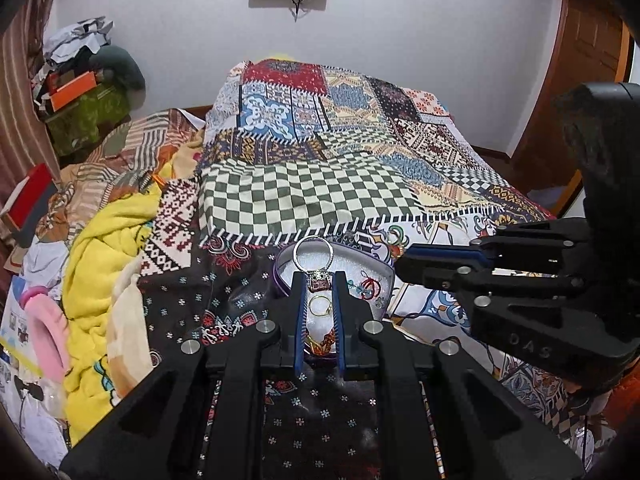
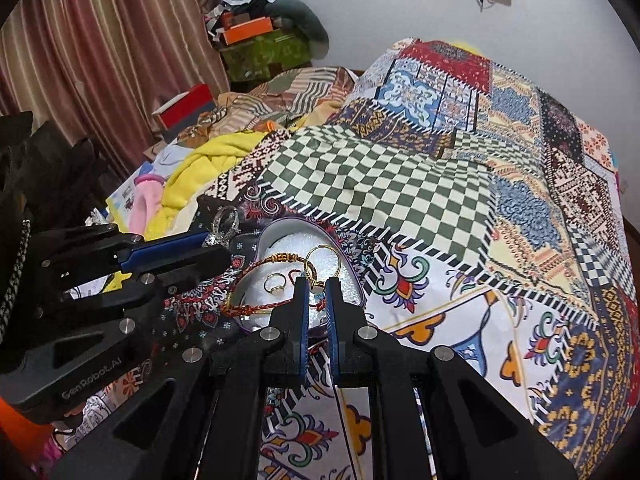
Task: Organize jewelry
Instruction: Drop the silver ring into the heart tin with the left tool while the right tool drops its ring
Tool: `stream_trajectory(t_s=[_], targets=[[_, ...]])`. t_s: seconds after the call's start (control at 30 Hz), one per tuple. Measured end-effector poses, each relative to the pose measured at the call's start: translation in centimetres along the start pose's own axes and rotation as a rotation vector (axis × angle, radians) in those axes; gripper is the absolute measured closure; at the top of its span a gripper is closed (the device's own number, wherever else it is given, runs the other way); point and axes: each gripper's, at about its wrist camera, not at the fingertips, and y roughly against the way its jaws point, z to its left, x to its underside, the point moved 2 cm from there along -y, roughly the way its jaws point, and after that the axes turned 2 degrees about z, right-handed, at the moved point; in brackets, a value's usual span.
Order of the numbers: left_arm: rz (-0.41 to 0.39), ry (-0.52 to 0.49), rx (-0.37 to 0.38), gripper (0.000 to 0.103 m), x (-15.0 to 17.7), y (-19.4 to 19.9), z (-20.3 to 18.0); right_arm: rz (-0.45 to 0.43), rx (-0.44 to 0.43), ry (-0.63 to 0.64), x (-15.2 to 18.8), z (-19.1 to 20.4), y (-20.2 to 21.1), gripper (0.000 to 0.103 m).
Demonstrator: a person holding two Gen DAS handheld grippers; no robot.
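Observation:
A tin jewelry box [image 1: 281, 276] with white lining lies open on the bedspread. Just above it, my left gripper [image 1: 318, 285] is shut on a silver ring [image 1: 313, 254] with a dark red stone, its loop standing upright above the fingertips. In the box lie a small gold ring [image 1: 319, 305] and a red-and-gold bracelet [image 1: 320, 345]. My right gripper [image 2: 316, 286] is shut on a large gold ring [image 2: 323, 261] over the box [image 2: 354, 280]. The small gold ring [image 2: 275, 282] and the bracelet [image 2: 278, 258] show to its left. The left gripper [image 2: 216, 245] holds the silver ring [image 2: 226, 220] by the box's far-left edge.
The box rests on a patchwork bedspread [image 1: 304, 196] that humps up behind it. A yellow blanket [image 1: 104, 248] and pink headphones [image 1: 44, 328] lie to the left. A red box [image 2: 186, 110], stacked clutter [image 2: 256, 36] and curtains [image 2: 100, 52] line the far left.

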Motion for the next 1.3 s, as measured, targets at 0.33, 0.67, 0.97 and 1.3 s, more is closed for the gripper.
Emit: stream_trajectory(t_s=[0.33,0.67,0.97,1.3], targets=[[0.029,0.007,0.024,0.092,-0.4,-2.3,0.5,0.046,-0.014,-0.004,-0.3,-0.6,-2.4,0.096],[0.016,0.027,0.040,0.092,-0.9,-1.7,0.9,0.073,-0.024,0.023,-0.1,0.0,-3.5,0.096],[0.012,0.035,0.003,0.092,-0.8,-0.2,1.7,0.091,-0.002,0.047,-0.2,0.8,-3.2,0.094],[-0.022,0.009,-0.015,0.092,-1.0,2.2,0.3,0.001,0.055,0.021,-0.5,-0.5,2.2,0.090]])
